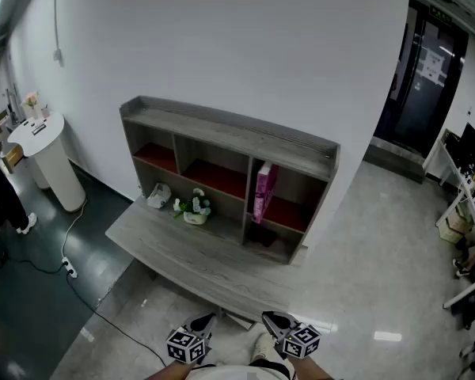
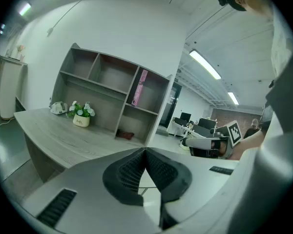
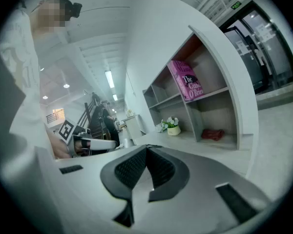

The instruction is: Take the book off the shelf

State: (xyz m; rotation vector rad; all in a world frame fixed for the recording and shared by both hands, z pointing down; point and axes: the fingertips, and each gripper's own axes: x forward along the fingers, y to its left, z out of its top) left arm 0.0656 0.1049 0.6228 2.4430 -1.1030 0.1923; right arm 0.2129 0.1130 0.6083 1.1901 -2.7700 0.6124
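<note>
A pink book (image 1: 264, 190) stands upright in the upper right compartment of the grey wooden shelf unit (image 1: 229, 137), which sits on a desk (image 1: 190, 260). The same book (image 2: 137, 87) shows in the left gripper view, and the book (image 3: 185, 80) in the right gripper view. Both grippers are held low near my body, well short of the desk's front edge. My left gripper (image 1: 202, 323) is shut with nothing in it, its tips meeting (image 2: 145, 151). My right gripper (image 1: 275, 321) is shut and empty too, jaws touching (image 3: 146, 149).
A small flower pot (image 1: 195, 210) and a white object (image 1: 158, 195) sit on the desk before the shelf. A dark red object (image 1: 260, 236) lies in the lower right compartment. A white round pedestal (image 1: 46, 158) stands left; a cable (image 1: 67, 269) runs across the floor.
</note>
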